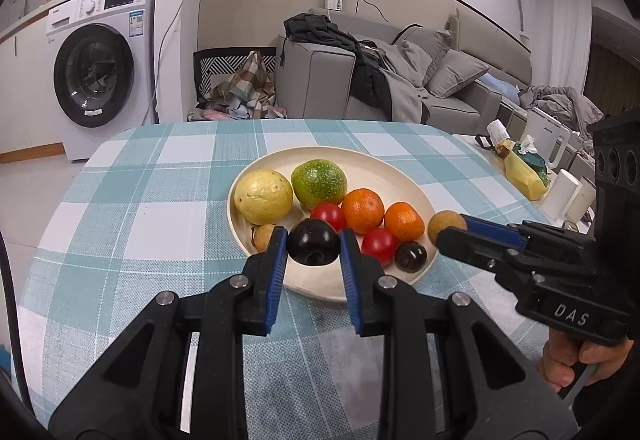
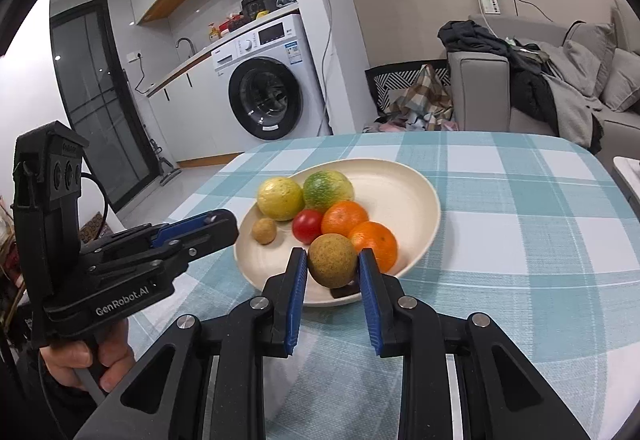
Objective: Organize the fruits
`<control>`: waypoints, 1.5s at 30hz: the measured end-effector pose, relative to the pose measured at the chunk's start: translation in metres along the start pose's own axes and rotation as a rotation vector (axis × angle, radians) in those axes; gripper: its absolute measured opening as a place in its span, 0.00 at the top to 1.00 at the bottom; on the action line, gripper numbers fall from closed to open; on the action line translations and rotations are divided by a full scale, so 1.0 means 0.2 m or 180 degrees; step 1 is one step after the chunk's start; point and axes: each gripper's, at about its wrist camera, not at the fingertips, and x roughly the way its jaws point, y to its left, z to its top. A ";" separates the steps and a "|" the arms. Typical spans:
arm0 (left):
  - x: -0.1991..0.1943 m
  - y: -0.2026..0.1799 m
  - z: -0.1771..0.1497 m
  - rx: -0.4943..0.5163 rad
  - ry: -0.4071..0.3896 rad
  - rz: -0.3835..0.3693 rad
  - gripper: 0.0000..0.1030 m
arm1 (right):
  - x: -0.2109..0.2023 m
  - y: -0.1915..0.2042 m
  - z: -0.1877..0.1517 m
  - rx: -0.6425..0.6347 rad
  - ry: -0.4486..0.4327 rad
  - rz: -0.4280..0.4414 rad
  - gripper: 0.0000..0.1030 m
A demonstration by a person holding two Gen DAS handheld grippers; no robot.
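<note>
Dark plum (image 1: pixel 314 242) sits pinched in our left gripper (image 1: pixel 314 246), jaws tight on its sides, hanging just over the plate's (image 1: pixel 384 168) near rim. Right gripper (image 2: pixel 332 266) is clamped on a brown longan (image 2: pixel 332 266) the same way, at the plate's edge. Both are held clear of the pile, so we judge each fruit gets set by its kind: a second plum (image 1: pixel 411 257), another longan (image 2: pixel 264 230).

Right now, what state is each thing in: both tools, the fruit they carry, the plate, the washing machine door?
left tool: shut on the dark plum
dark plum: gripped, held over the plate's near edge
right tool: shut on the brown round fruit
brown round fruit: gripped, above the plate's near rim
plate: upright on the table, holding fruit
washing machine door: closed
</note>
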 end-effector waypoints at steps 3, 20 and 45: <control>0.01 -0.01 0.00 0.0025 0.0005 0.0012 0.77 | 0.03 0.04 0.00 -0.0073 0.0047 0.0035 0.74; 0.09 -0.08 -0.01 0.0211 0.0188 0.0021 0.77 | 0.14 0.07 -0.01 -0.0126 0.0368 0.0055 0.74; -0.08 -0.02 -0.04 0.0071 -0.0164 0.0203 0.01 | -0.03 0.00 0.00 -0.0098 -0.0043 -0.0129 0.00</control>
